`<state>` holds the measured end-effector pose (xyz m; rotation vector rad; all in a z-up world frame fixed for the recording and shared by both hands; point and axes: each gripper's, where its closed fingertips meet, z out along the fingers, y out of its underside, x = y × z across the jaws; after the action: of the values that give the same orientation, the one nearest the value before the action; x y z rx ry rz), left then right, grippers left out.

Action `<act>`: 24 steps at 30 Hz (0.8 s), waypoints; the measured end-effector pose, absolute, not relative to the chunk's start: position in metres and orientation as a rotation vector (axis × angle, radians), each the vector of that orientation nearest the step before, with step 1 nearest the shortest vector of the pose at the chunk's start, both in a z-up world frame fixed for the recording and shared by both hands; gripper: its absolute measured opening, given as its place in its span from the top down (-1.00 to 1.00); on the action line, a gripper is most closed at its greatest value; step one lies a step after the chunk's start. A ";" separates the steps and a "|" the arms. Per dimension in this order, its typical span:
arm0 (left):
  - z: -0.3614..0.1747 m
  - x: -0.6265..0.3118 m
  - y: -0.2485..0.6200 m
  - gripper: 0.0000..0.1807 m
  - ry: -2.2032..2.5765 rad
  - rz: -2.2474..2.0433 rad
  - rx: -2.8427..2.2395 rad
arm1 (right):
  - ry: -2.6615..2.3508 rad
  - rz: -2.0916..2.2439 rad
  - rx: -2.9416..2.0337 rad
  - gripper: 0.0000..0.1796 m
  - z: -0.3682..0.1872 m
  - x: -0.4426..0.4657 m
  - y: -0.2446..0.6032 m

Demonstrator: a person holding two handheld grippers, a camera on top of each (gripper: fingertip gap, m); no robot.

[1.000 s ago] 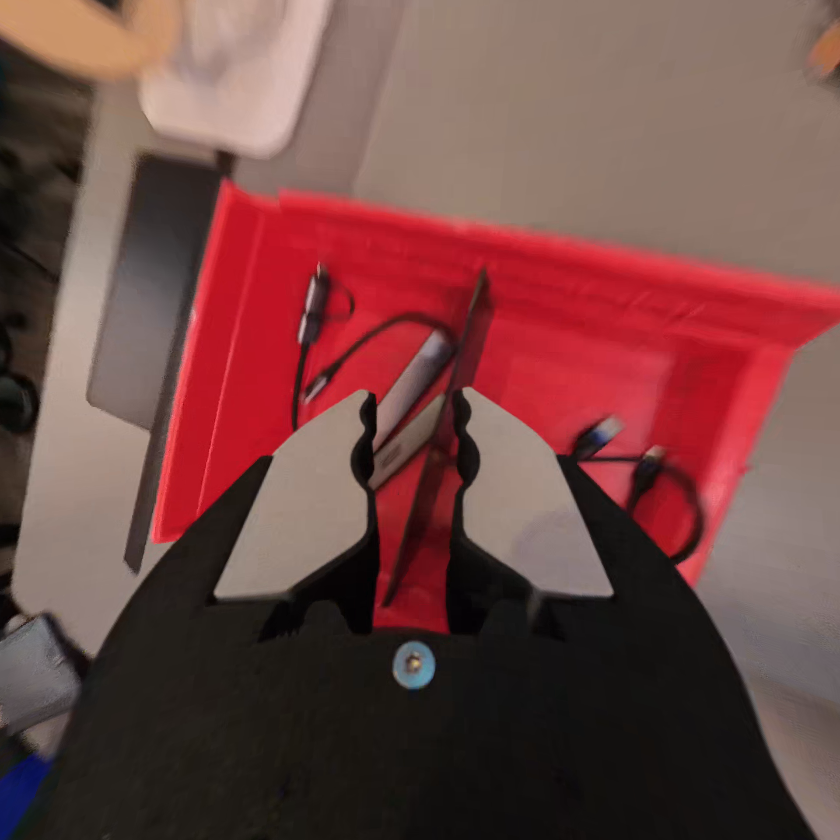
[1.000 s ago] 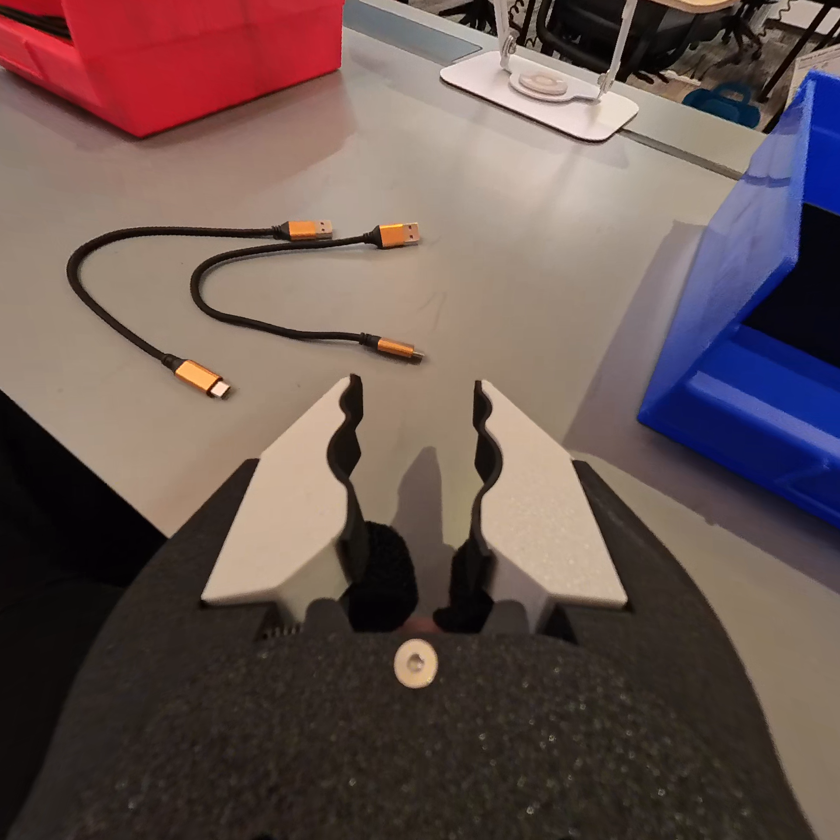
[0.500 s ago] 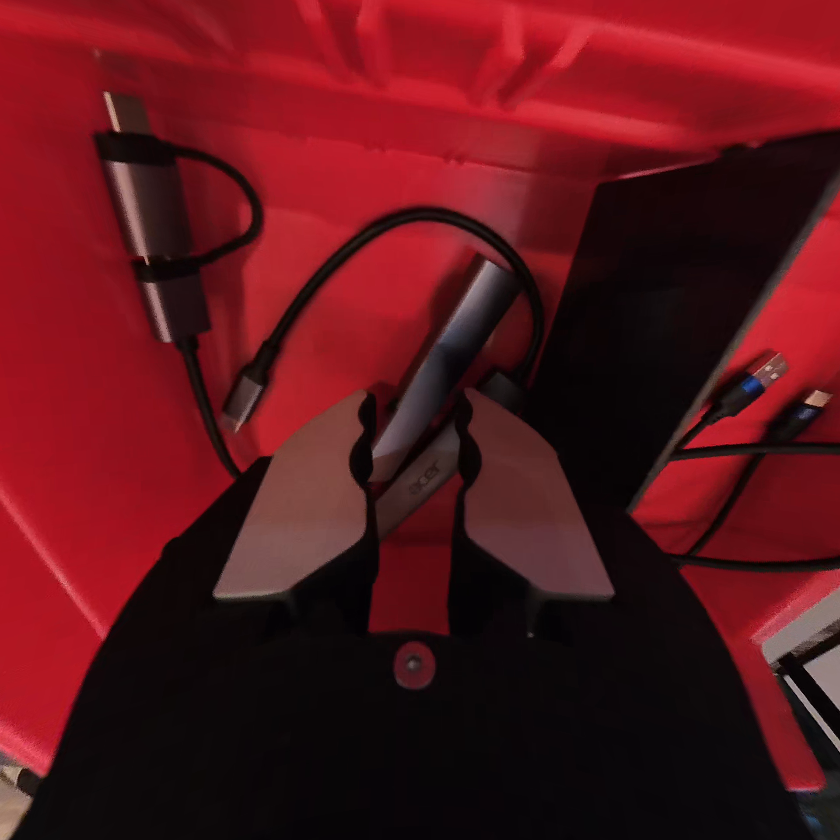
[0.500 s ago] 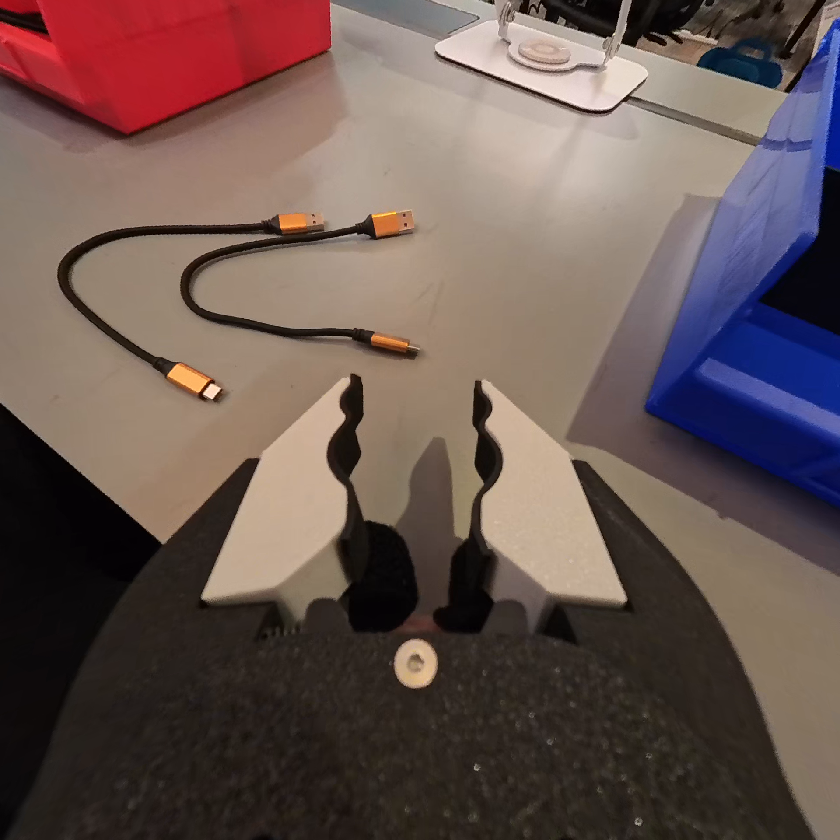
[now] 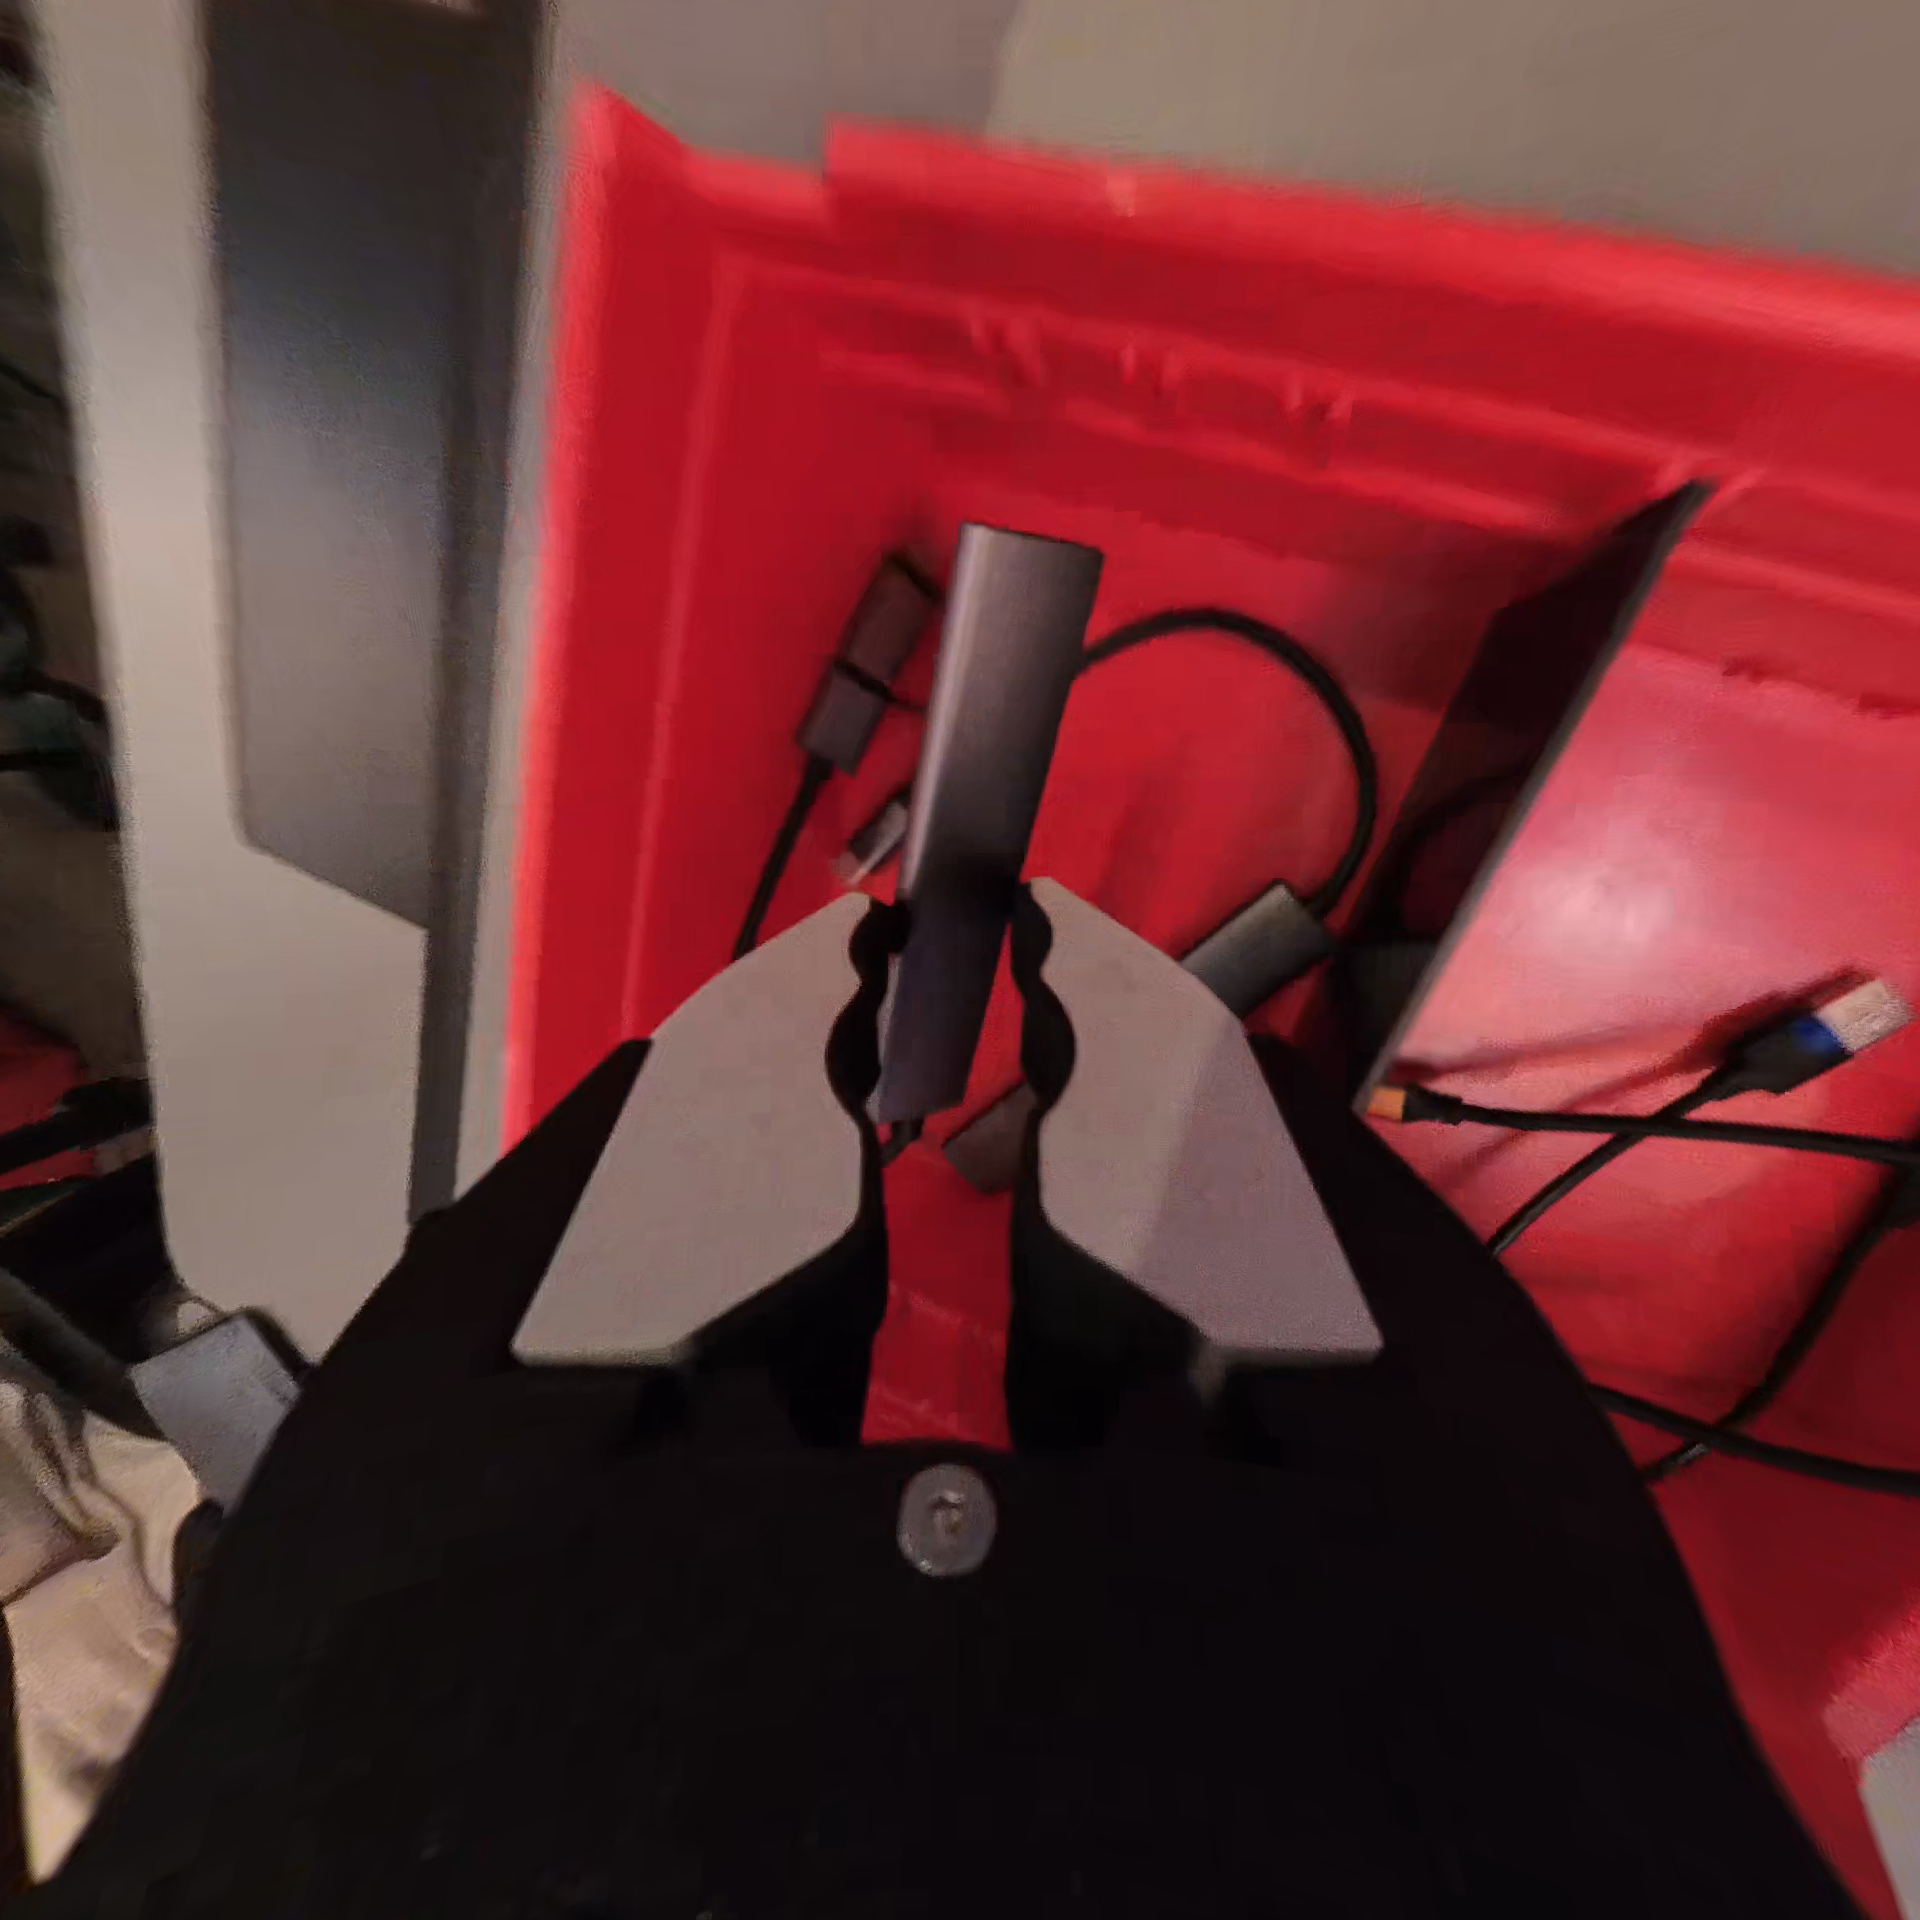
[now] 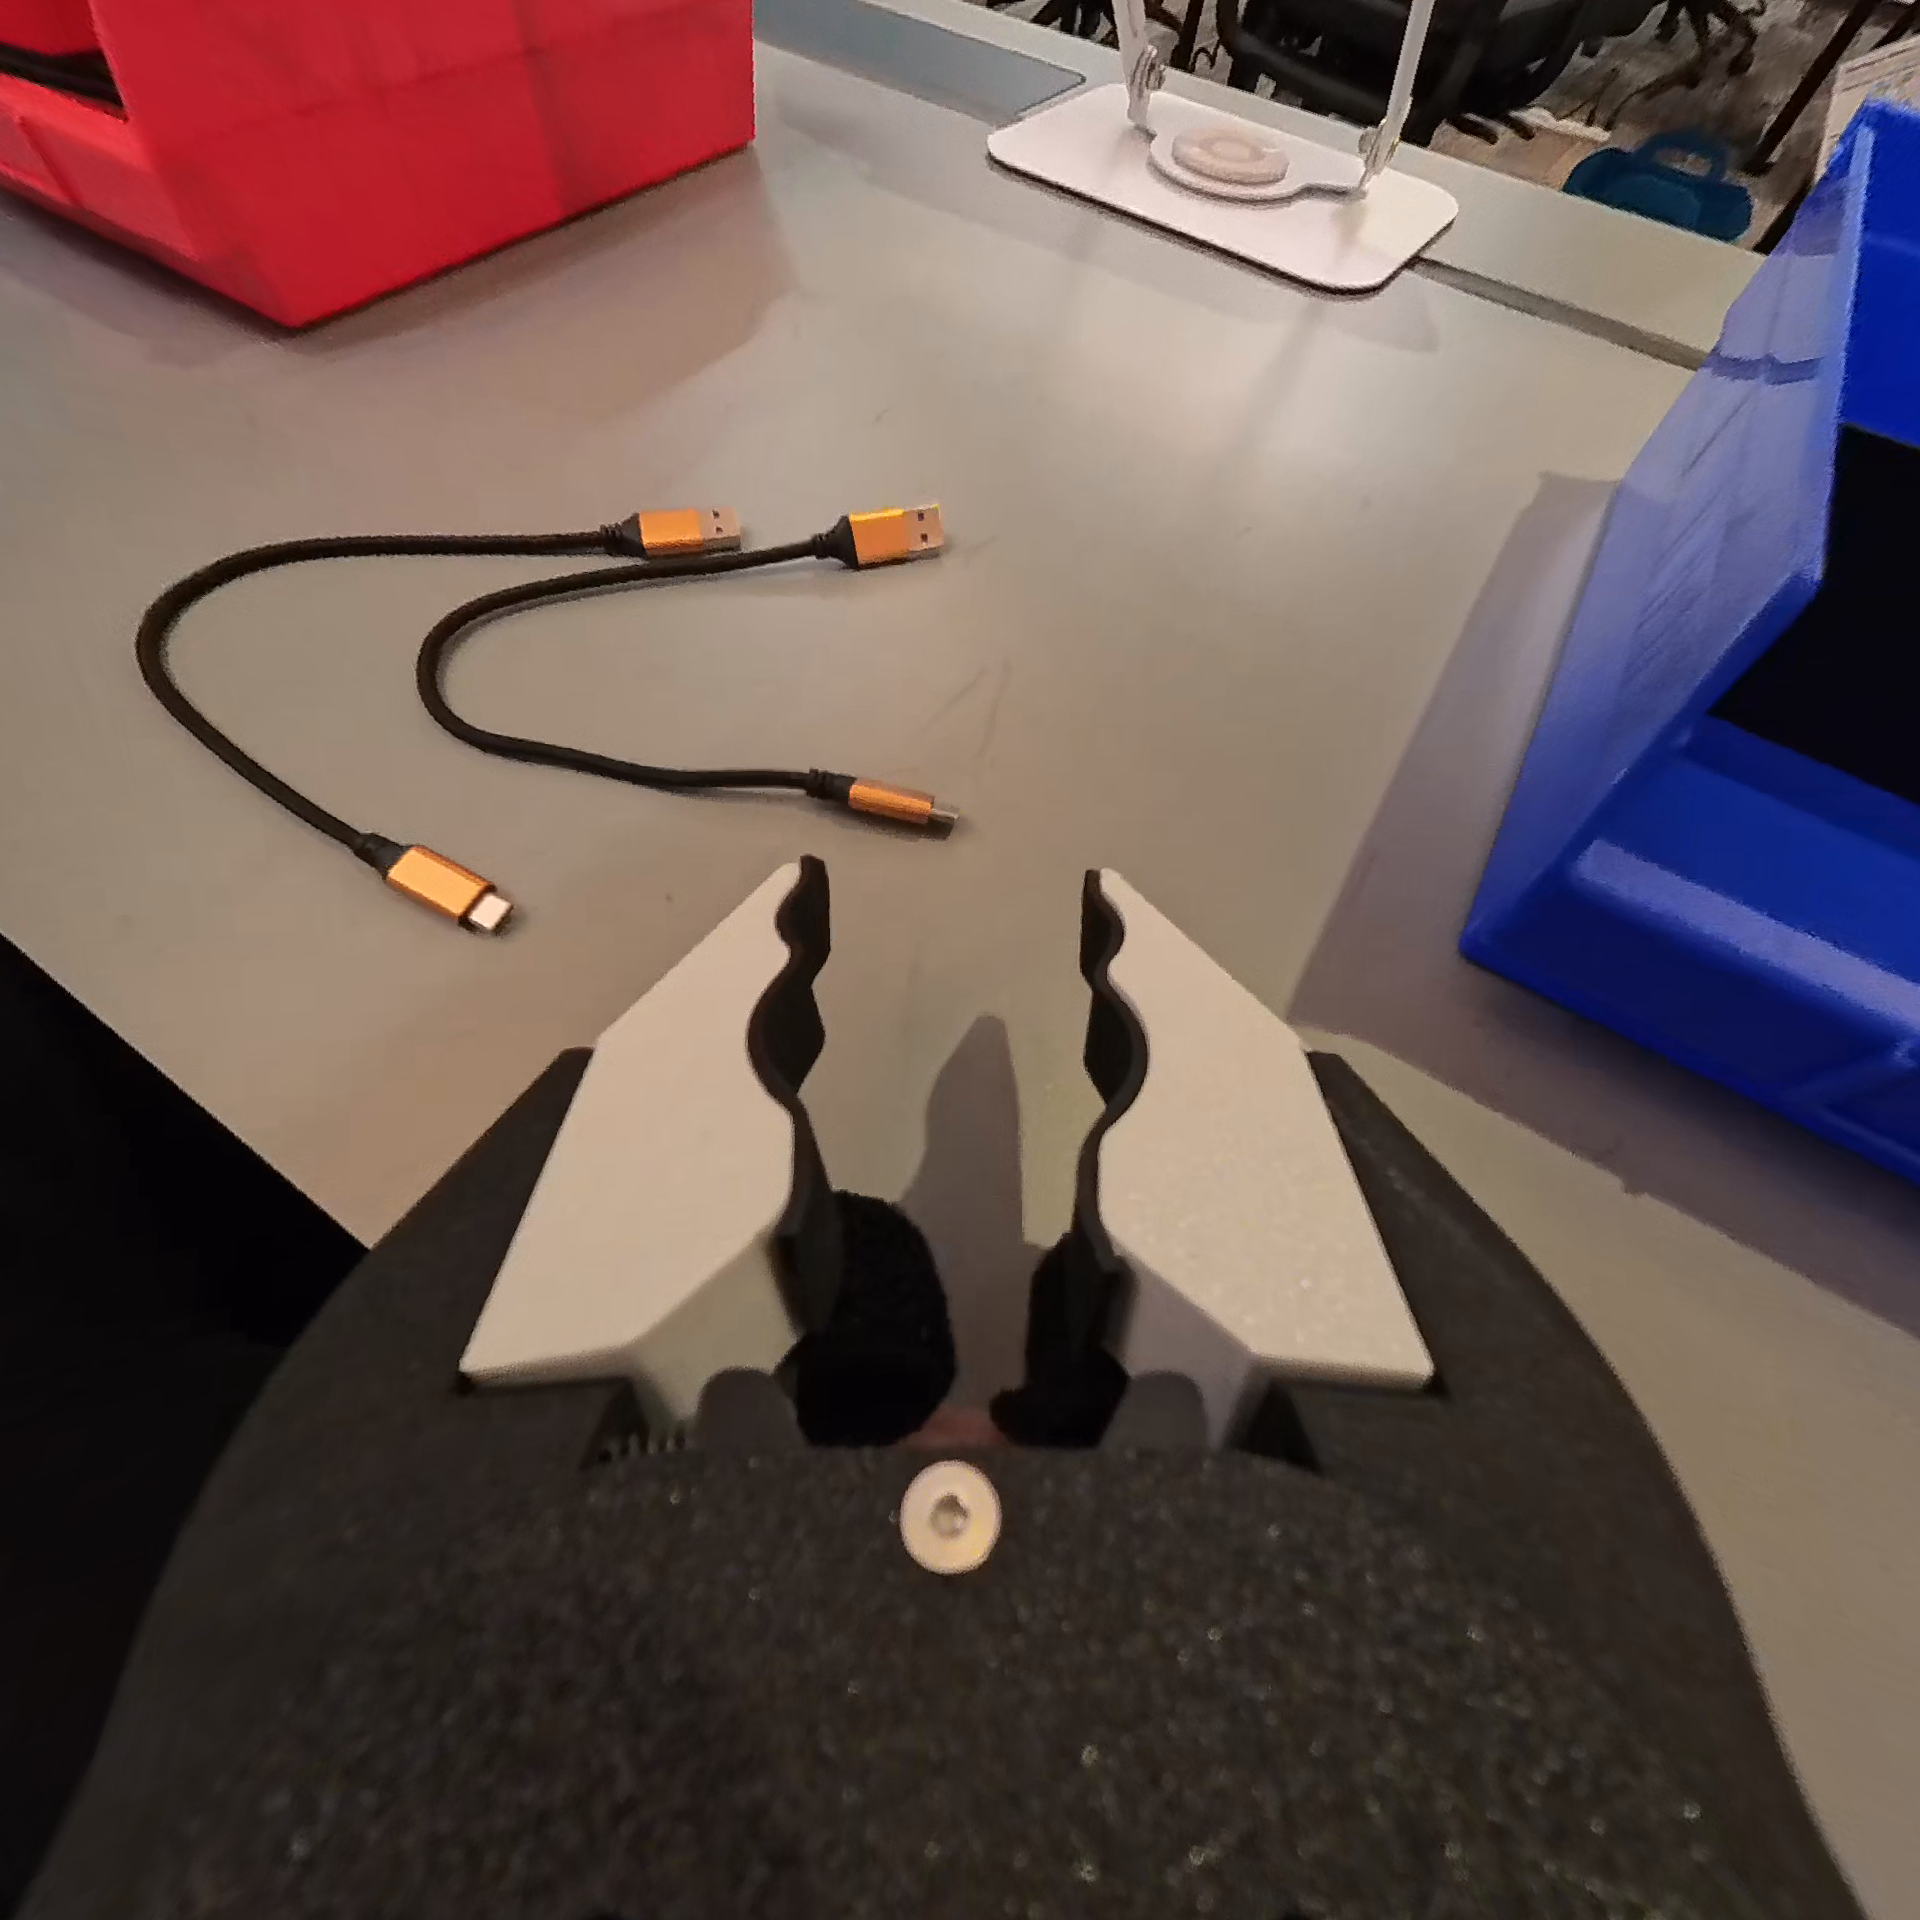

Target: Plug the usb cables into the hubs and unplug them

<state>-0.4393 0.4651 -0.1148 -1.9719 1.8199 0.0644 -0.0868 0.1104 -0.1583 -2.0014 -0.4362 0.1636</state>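
Your left gripper (image 5: pixel 951 914) is clamped on the grey hub (image 5: pixel 987 769), held above the red bin (image 5: pixel 1351 343). Your right gripper (image 6: pixel 951 883) hangs wide and empty over the worktop (image 6: pixel 1143 582); two orange-tipped cables (image 6: pixel 582 717) lie just ahead, between red bin and blue bin (image 6: pixel 1704 790).

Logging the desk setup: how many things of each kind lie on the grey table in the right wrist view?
Black braided USB cables with orange plugs: 2
Plastic storage bins: 2, one red, one blue
White flat stand base: 1
Total: 5
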 end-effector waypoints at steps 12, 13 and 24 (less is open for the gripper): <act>0.021 -0.382 0.331 0.76 1.525 0.287 -1.407 | -0.615 0.352 -1.754 0.47 -0.075 -0.151 0.135; 0.025 -0.372 0.316 0.76 1.538 0.282 -1.374 | -0.641 0.388 -1.718 0.47 -0.063 -0.162 0.140; 0.005 -0.263 0.182 0.76 1.741 0.246 -1.047 | -0.660 0.963 -1.527 0.34 0.006 -0.234 0.162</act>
<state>-0.2629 0.1821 0.0054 -1.0472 1.7410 0.2456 -0.2344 0.1624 0.0064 -1.5274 -0.6601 0.9629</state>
